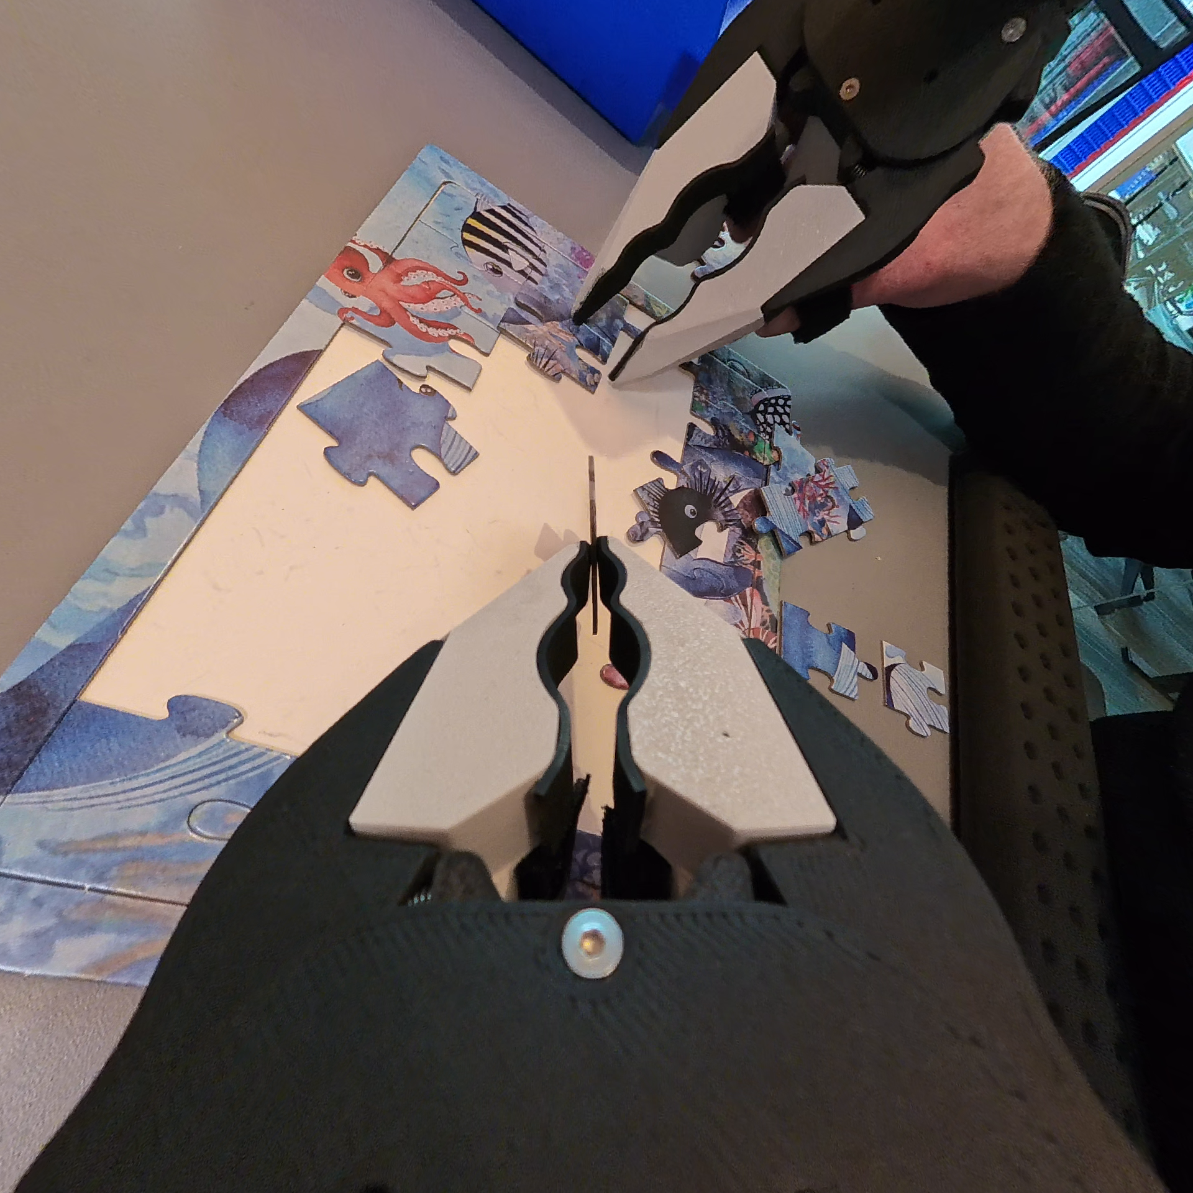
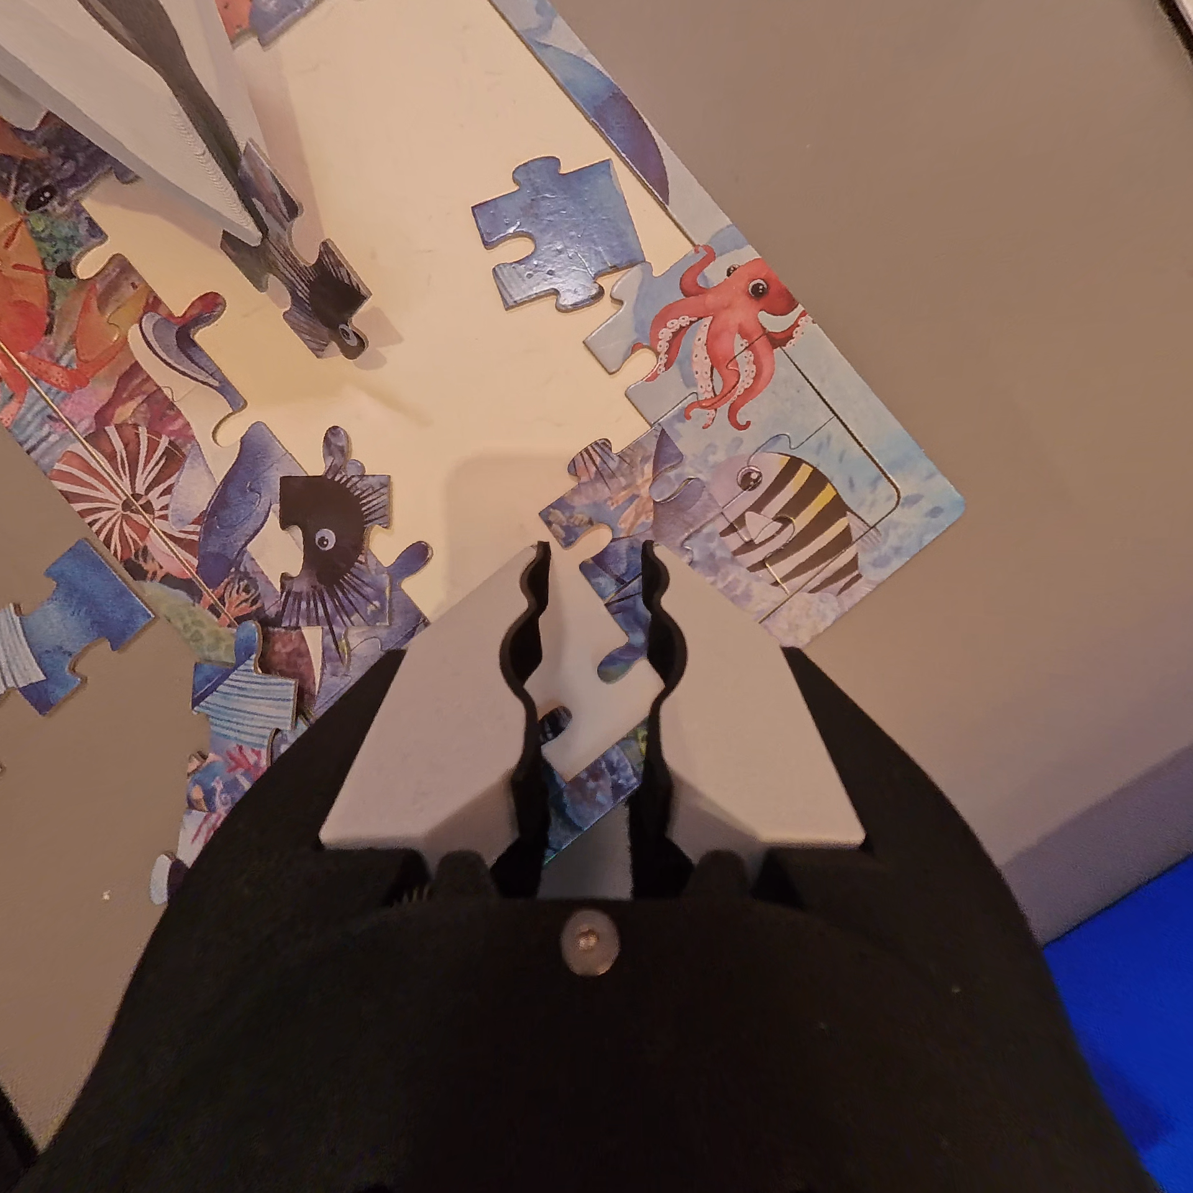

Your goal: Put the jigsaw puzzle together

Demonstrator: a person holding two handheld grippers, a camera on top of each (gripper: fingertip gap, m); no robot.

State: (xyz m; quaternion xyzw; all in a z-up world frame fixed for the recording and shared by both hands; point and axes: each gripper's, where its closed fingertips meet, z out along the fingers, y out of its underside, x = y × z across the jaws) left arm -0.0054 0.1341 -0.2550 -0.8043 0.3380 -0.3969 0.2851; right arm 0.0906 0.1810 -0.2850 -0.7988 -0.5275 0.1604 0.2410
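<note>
Grey tabletop (image 1: 161, 193) runs bare on the far side of the puzzle tray (image 1: 161, 516), and a blue panel (image 1: 613, 58) stands past the tray's far corner. Inside the tray, a wide cream patch of uncovered backing (image 1: 387, 581) lies between the two built-up sides — the open room is there. Along one edge sit the joined octopus piece (image 2: 723, 336) and striped fish (image 2: 794, 516); a loose blue piece (image 2: 561, 239) lies just beside the octopus, apart from it. On the opposite side a black spiky fish piece (image 2: 336, 529) rests by the finished reef, with a few spare pieces (image 1: 904, 684) out on the table near a dark chair (image 1: 1026, 710).

The left gripper (image 1: 594, 549) is pinched on a puzzle piece (image 2: 303, 277) held upright, edge-on to its own camera, hanging over the open backing. The right gripper (image 2: 597, 549) has its fingers spread, tips down on a blue piece (image 2: 620, 581) at the fish's corner — the piece lies flat between them, not clamped.
</note>
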